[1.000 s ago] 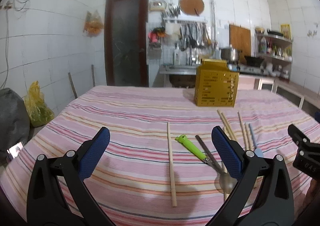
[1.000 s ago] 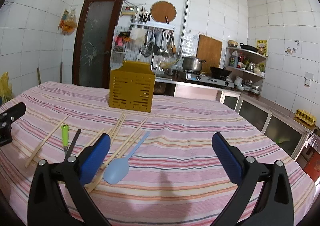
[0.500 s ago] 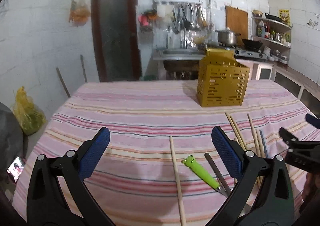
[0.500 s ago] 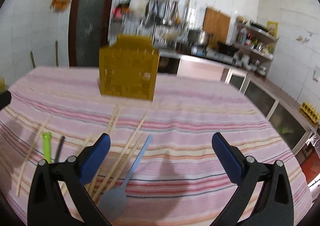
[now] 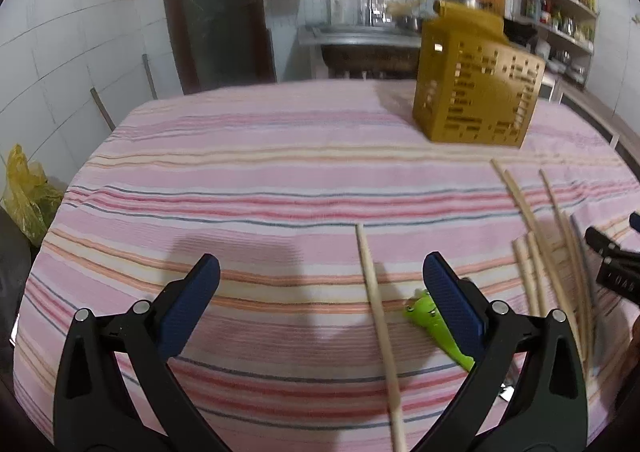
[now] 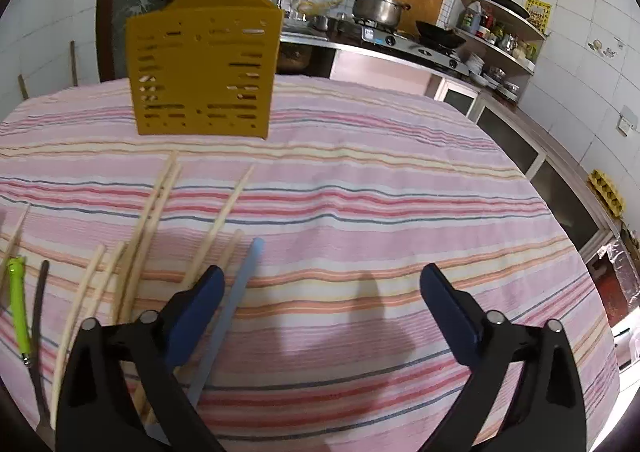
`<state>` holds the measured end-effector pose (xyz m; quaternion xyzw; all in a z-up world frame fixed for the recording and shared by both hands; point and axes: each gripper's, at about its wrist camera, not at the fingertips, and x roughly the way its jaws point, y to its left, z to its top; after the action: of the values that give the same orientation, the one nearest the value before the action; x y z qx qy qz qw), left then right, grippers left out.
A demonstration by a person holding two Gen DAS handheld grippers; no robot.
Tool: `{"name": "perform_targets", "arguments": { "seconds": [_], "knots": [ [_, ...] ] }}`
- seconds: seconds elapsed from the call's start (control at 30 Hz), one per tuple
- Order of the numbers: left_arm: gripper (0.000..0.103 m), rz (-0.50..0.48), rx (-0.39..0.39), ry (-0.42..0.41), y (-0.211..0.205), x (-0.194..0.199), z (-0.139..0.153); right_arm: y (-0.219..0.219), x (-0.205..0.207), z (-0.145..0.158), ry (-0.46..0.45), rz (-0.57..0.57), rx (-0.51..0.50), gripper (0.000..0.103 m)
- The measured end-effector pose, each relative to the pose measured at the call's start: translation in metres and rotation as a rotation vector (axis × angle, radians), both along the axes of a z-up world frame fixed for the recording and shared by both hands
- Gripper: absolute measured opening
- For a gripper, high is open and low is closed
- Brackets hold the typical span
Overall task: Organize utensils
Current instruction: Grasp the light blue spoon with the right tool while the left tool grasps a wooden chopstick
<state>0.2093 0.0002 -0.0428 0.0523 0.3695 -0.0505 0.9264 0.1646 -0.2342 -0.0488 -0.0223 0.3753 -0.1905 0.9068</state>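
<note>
Wooden chopsticks (image 6: 148, 220), a blue spoon (image 6: 228, 312) and a green utensil (image 5: 436, 326) lie on my striped cloth (image 5: 260, 180) before the yellow caddy (image 6: 202, 60). Left gripper (image 5: 320, 292) and right gripper (image 6: 322, 302) both gape, empty.

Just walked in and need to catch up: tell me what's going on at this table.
A person holds a claw in each hand over a striped tablecloth, sorting utensils. Both the left claw and the right claw are open and hold nothing. Loose chopsticks, a blue spoon, a green frog-handled utensil and a dark-handled one lie on the cloth. The yellow utensil holder stands at the far side; whether anything is inside it cannot be seen.
</note>
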Motion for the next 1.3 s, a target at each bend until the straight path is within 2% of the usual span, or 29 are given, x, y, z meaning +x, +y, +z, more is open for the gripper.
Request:
{"name": "perform_targets", "arguments": {
  "seconds": [0.23,0.4,0.53,0.7,0.77,0.87,0.97,1.1,1.17,1.3],
  "knots": [
    [0.098,0.025,-0.05,0.109,0.005,0.024,-0.018,-0.001,0.006,-0.005,0.022,-0.008,0.016,0.093],
    [0.096,0.049,-0.09,0.14,0.008,0.03,-0.024,-0.001,0.011,-0.008,0.046,-0.001,0.063,0.084],
    [0.085,0.051,-0.071,0.151,0.008,0.031,-0.024,-0.001,0.016,-0.01,0.065,-0.002,0.084,0.078],
    [0.072,0.02,-0.07,0.165,0.003,0.029,-0.023,-0.001,0.022,-0.01,0.079,-0.004,0.146,0.059],
    [0.061,0.012,-0.07,0.175,0.0,0.03,-0.022,0.0,0.023,-0.009,0.083,-0.003,0.163,0.053],
    [0.05,0.002,-0.056,0.189,-0.001,0.032,-0.021,0.003,0.025,-0.008,0.088,0.002,0.173,0.044],
    [0.043,-0.005,-0.035,0.21,-0.005,0.035,-0.021,0.004,0.029,-0.008,0.096,0.004,0.193,0.038],
    [0.04,-0.006,-0.007,0.229,-0.01,0.037,-0.021,0.003,0.031,-0.007,0.095,0.003,0.219,0.033],
    [0.032,-0.014,0.016,0.237,-0.016,0.039,-0.021,0.002,0.034,-0.008,0.096,-0.001,0.221,0.032],
    [0.027,-0.008,0.017,0.251,-0.018,0.042,-0.02,0.002,0.038,-0.008,0.098,0.001,0.215,0.025]
  ]
}}
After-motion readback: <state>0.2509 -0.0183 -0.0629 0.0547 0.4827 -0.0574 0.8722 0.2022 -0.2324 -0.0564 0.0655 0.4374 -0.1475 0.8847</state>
